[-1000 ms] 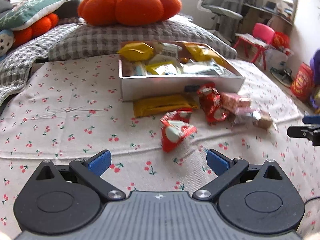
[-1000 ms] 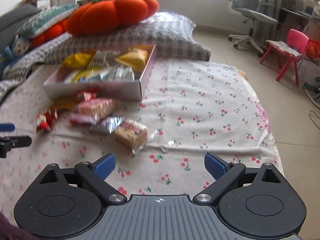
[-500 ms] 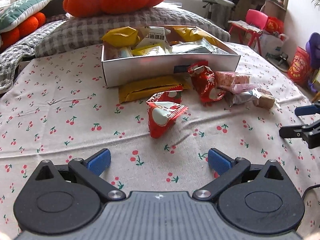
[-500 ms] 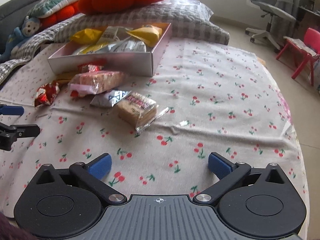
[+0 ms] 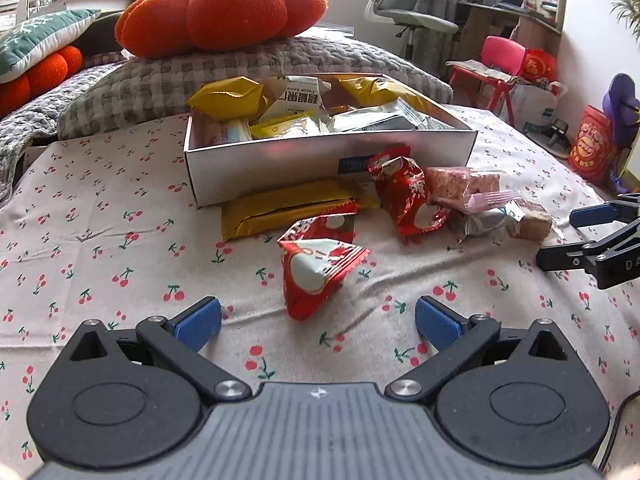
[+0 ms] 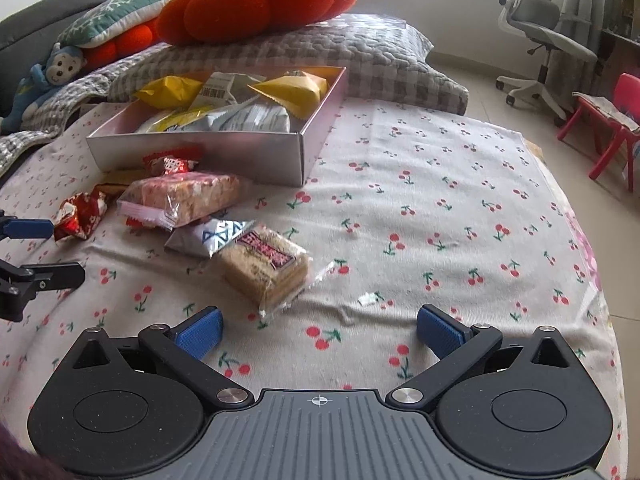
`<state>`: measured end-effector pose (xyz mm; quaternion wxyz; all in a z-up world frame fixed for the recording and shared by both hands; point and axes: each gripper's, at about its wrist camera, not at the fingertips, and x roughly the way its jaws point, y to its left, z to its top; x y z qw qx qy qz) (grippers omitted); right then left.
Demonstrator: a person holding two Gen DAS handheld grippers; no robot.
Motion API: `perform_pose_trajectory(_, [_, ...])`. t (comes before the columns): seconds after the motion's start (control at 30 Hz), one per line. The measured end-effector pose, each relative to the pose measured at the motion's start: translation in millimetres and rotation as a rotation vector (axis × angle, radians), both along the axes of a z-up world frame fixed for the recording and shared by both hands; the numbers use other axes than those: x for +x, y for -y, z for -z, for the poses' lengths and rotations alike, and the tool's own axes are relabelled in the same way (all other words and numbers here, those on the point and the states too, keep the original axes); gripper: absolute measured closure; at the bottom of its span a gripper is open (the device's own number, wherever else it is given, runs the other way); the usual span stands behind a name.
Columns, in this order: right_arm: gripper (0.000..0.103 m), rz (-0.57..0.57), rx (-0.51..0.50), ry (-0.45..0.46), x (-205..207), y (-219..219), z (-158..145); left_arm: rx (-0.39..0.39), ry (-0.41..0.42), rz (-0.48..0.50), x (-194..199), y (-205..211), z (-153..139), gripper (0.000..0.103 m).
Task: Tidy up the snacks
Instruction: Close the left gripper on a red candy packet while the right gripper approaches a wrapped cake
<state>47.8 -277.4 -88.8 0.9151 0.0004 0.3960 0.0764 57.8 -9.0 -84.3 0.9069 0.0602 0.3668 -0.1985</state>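
Snacks [image 5: 316,268] before box [image 5: 280,160], pillows [image 5: 224,12] behind

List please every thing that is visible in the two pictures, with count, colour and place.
snack box: 1, silver, on the cloth, holding several yellow and white packets
red snack packets: 2, red-white, before the box
yellow bar: 1, against the box front
pink rice cake: 1, clear wrap, right of the red packets
brown rice cake: 1, nearest the right claw
silver packet: 1, between both cakes
pumpkin cushion: 1, orange, on the grey pillow
cherry cloth: 1, white, underneath
left claw: open
right claw: open
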Motion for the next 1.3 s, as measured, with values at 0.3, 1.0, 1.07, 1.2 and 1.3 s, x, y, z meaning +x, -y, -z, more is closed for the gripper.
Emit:
perform_pose_trajectory(0.3, [0.001,-0.013,-0.008,0.0,11.0,-9.4,-1.6,-0.012,0.008,0.021,4.3,7.7,-5.1,0.032])
perform_pose_trajectory(1.0, [0.029,-0.09,0.001,0.023,17.5,-24.8,-11.3,-0.024,0.001,-0.013,12.4,5.1,-9.8,0.065])
perform_pose_trajectory(1.07, [0.029,-0.09,-0.001,0.023,18.1,-25.1,-10.9,-0.02,0.007,-0.019,12.3,5.0,-9.7,0.063])
perform_pose_trajectory(1.2, [0.027,-0.089,-0.007,0.026,18.9,-25.8,-10.5,-0.021,0.007,-0.023,13.4,4.5,-10.3,0.063])
perform_pose_trajectory(1.3, [0.028,-0.092,-0.013,0.026,19.9,-27.3,-10.8,-0.025,0.005,-0.023,14.1,3.9,-11.4,0.064])
